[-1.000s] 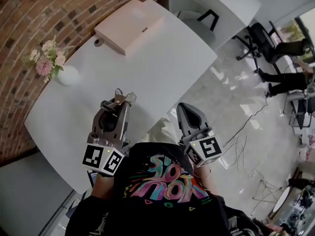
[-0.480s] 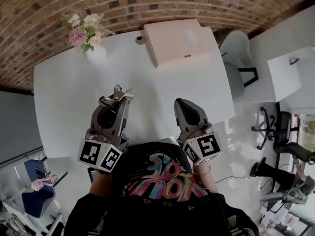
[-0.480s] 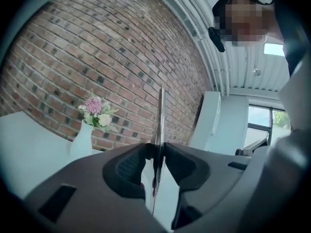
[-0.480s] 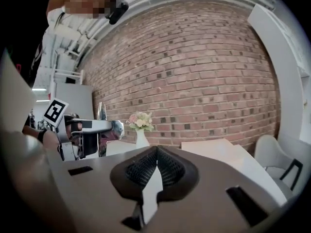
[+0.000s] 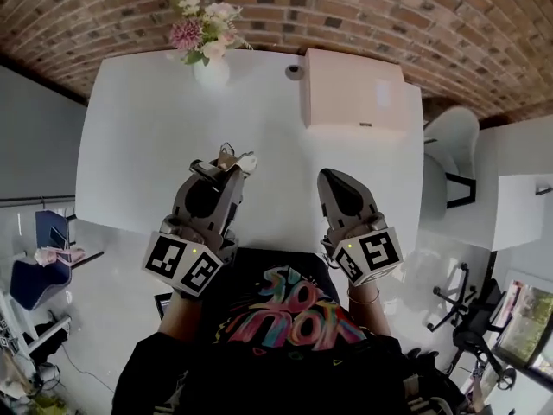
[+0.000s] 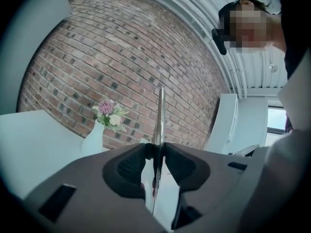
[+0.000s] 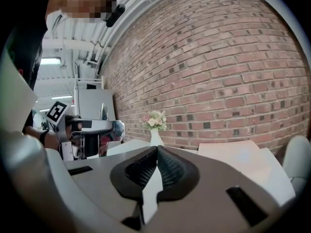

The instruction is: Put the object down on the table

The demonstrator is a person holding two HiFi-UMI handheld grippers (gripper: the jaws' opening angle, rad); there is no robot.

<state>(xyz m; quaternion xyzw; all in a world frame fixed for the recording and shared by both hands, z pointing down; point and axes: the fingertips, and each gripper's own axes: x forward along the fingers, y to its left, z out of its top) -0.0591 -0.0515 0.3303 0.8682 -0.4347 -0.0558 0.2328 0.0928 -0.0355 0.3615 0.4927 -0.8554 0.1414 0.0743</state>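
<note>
1. Far edge, left of the middle: a white vase (image 5: pixel 212 69). It's well apart from where things are happening, so it's no bother unless you reach deep.
2. The left tool (image 5: pixel 226 164) is clamped on the object (image 6: pixel 160 115), a thin shiny metal piece. It's gripped edge-on and sticks out past the jaws like a blade. I can't tell what it actually is. It's in the air over the table (image 5: pixel 130 145), nearer the near edge than the far one, so not down yet.
3. I'd say the step in hand is the lowering.
   - There's plenty of bare table right under and ahead of that tool, so I'd go straight down, no sideways trip needed.
   - The thing is thin and held on its edge, so if you let go up high it'll probably tip and clatter.
   - I'd roll the wrist so a flat side faces the table and bring it down until it touches.
   - Only then open the jaws, and pull back along the line of the object so the jaws don't drag it.
4. The right tool (image 5: pixel 330 180) has its jaws together with nothing in them. It hangs over the near edge, just right of the left one. I'd leave it parked there.
5. Far right corner: a pale box (image 5: pixel 354 89), well clear of the drop spot.
</note>
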